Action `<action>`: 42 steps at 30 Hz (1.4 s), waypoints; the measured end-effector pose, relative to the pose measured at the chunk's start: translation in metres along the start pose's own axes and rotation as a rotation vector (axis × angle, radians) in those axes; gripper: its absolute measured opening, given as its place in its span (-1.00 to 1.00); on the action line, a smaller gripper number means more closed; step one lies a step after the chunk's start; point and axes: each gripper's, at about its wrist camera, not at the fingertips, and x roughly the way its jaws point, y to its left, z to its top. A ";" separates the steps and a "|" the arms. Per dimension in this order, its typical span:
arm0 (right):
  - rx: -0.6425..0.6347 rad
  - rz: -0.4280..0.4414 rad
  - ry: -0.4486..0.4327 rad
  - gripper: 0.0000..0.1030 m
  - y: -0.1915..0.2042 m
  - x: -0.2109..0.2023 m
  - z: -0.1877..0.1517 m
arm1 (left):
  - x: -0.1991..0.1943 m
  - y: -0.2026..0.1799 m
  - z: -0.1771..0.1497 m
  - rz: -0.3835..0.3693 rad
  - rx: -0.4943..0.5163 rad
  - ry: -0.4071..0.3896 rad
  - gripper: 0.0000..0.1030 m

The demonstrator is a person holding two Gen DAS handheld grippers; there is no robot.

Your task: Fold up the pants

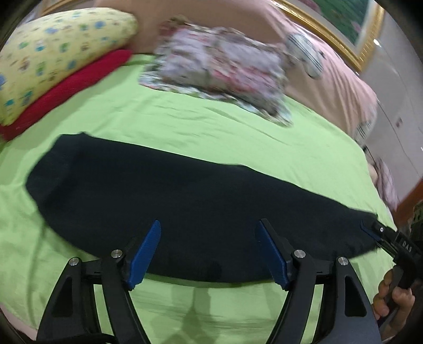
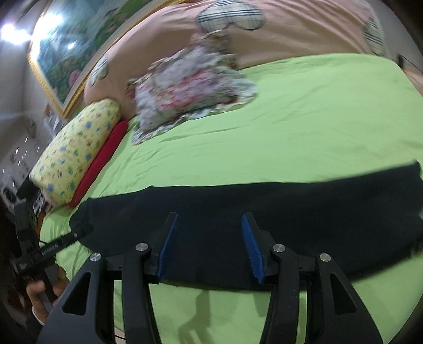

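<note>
The dark navy fabric pants [image 1: 164, 201] lie flat as a long folded band across the near part of a bed covered in a light green sheet [image 1: 211, 132]; in the right wrist view the same band [image 2: 264, 211] runs from nine o'clock to three o'clock.

The left claw [image 1: 208, 251] hangs over the near edge of the pants with its blue-padded fingers [image 1: 144, 256] wide apart and nothing between them. At three o'clock in that view the right claw [image 1: 370, 231] shows at the end of the pants, gripped by a hand [image 1: 394, 301]; from there I cannot tell how it stands.

The right wrist view settles it: the right claw [image 2: 208, 246] is apart over the pants, its pads clear of the cloth. At nine o'clock the left claw [image 2: 79, 234] reaches toward the other end of the pants.

Beyond the pants, at twelve o'clock, lies a blurred floral patterned cloth bundle [image 1: 219, 68]. At ten o'clock a yellow printed bolster pillow [image 1: 55, 50] lies against a red cushion [image 1: 68, 92]. A pink bedspread [image 1: 330, 71] runs behind them, under a gold-framed picture [image 1: 351, 23].
</note>
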 end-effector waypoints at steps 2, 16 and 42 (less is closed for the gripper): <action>0.032 -0.025 -0.022 -0.02 -0.013 -0.011 -0.004 | 0.005 -0.018 -0.005 -0.029 0.020 0.017 0.50; 0.258 -0.145 -0.124 -0.02 -0.094 -0.078 -0.036 | 0.042 -0.119 -0.021 -0.189 0.153 0.145 0.53; 0.674 -0.055 -0.215 0.23 -0.187 -0.088 -0.049 | 0.128 -0.314 0.025 -0.367 0.515 0.296 0.57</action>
